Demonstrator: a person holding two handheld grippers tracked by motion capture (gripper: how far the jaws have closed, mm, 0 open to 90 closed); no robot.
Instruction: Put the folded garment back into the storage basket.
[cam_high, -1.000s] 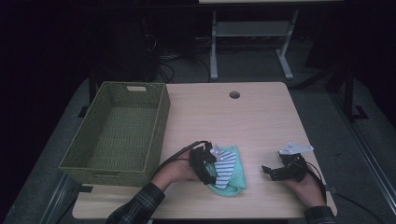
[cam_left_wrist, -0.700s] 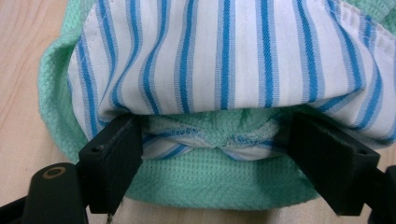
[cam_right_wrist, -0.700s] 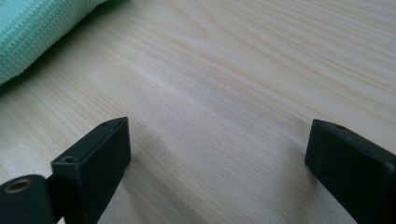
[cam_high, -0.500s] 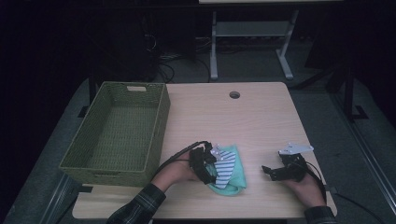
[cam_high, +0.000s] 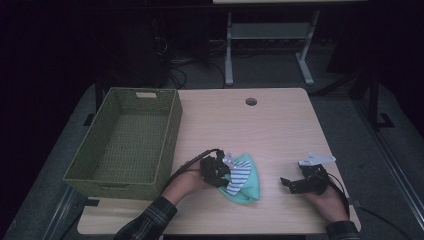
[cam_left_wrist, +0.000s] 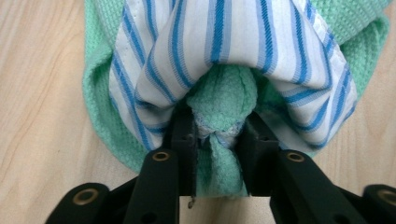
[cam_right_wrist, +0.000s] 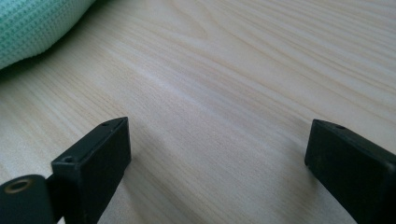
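Left hand-held gripper has just been closing, pinching a green cloth fold; striped cloth (draped loose) may slide off. Right hand-held gripper wide, idle on counter.

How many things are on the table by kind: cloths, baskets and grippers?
Cloths: 2, a green cloth and a blue-and-white striped cloth lying on it
Baskets: 1, the woven basket
Grippers: 2, the left gripper, pinching a fold of the green cloth, and the right gripper
Total: 5
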